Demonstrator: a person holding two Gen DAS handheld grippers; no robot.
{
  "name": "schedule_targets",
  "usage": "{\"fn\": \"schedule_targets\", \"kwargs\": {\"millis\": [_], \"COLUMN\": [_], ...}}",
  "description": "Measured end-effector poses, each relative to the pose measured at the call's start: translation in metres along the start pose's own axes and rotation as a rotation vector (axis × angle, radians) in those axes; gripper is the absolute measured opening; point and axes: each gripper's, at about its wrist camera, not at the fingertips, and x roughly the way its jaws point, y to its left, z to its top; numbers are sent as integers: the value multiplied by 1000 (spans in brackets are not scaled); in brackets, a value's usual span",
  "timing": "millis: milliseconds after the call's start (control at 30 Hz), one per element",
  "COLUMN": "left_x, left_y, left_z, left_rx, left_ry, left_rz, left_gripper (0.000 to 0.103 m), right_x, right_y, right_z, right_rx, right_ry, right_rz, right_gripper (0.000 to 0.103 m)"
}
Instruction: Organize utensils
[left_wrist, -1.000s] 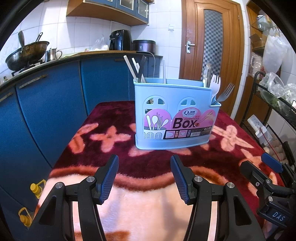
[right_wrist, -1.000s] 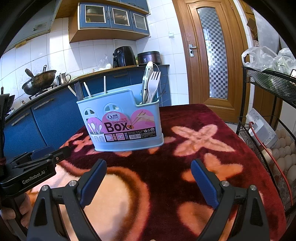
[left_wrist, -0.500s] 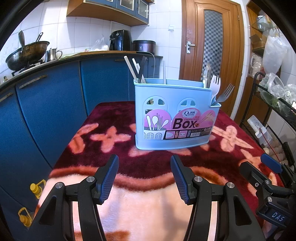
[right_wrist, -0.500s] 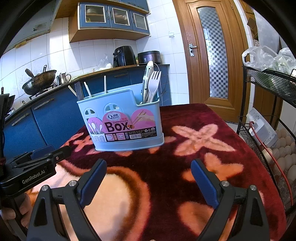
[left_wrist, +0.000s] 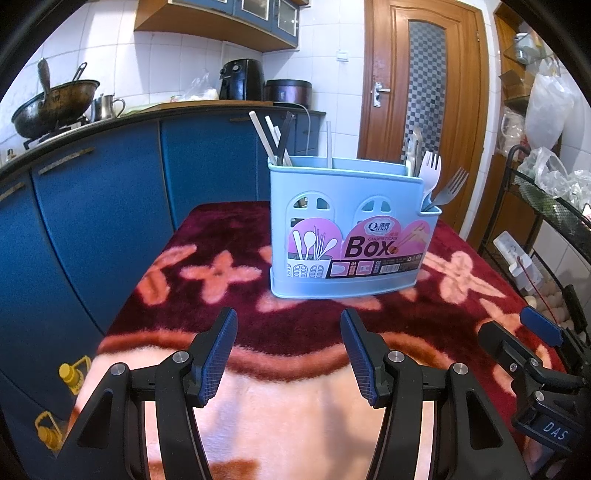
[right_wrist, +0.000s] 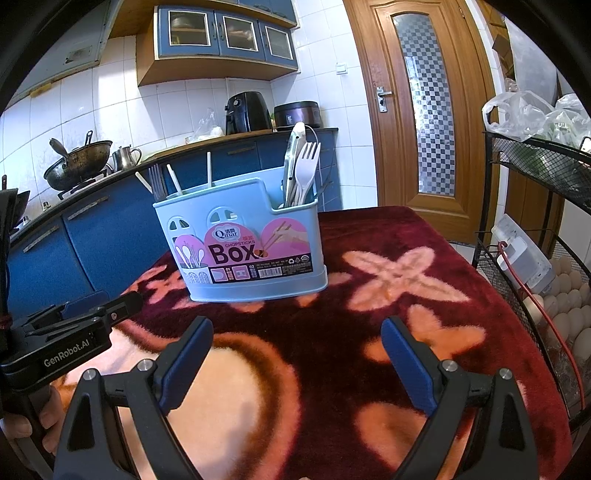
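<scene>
Both tongs, left and right, gape empty; utensil box stands just beyond them.

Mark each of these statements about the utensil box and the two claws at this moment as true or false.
1. Both claws are open and empty. True: left claw, right claw.
2. The blue utensil box lies on its side. False: it stands upright on the blanket.
3. A white fork stands in the box's low end compartment. True.
4. Loose utensils lie on the blanket. False: none are visible there.
</scene>
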Motion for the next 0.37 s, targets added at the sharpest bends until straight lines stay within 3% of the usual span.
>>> {"fn": "schedule_targets", "kwargs": {"millis": [367], "left_x": [-1], "left_y": [1], "left_z": [0], "left_rx": [-2], "left_ry": [-3], "left_rz": [-1], "left_gripper": [60], "right_x": [0], "right_y": [0], "right_z": [0], "right_rx": [1], "right_ry": [0], "right_rz": [0], "right_gripper": [94]}}
